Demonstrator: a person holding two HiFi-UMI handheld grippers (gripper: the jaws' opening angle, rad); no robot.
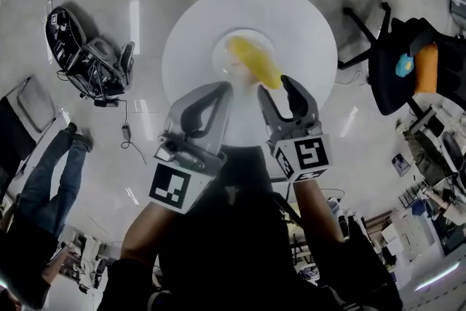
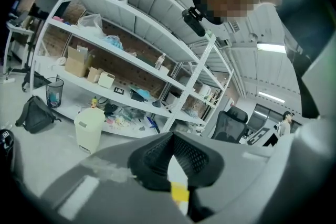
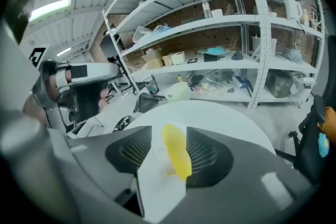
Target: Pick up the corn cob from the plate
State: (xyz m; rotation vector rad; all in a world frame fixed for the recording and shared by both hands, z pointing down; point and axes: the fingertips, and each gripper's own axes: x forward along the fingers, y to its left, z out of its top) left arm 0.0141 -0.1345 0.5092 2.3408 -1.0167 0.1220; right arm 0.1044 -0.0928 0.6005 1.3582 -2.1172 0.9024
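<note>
A round white counter [image 1: 306,18] lies ahead of and below both grippers. The left gripper [image 1: 223,88] hovers empty, its jaws together. Beside it, the right gripper [image 1: 277,89] has its jaws apart. The plate [image 1: 220,54] sits just ahead of them. The yellow corn cob [image 1: 253,62] on it reaches between the right gripper's jaws, ungripped.

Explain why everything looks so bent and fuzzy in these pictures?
Head view: wide lens bows the room, and lamp glare streaks the floor. Left gripper view: shelves curve; near jaws blur. Right gripper view: corn cob soft, corners dark.
</note>
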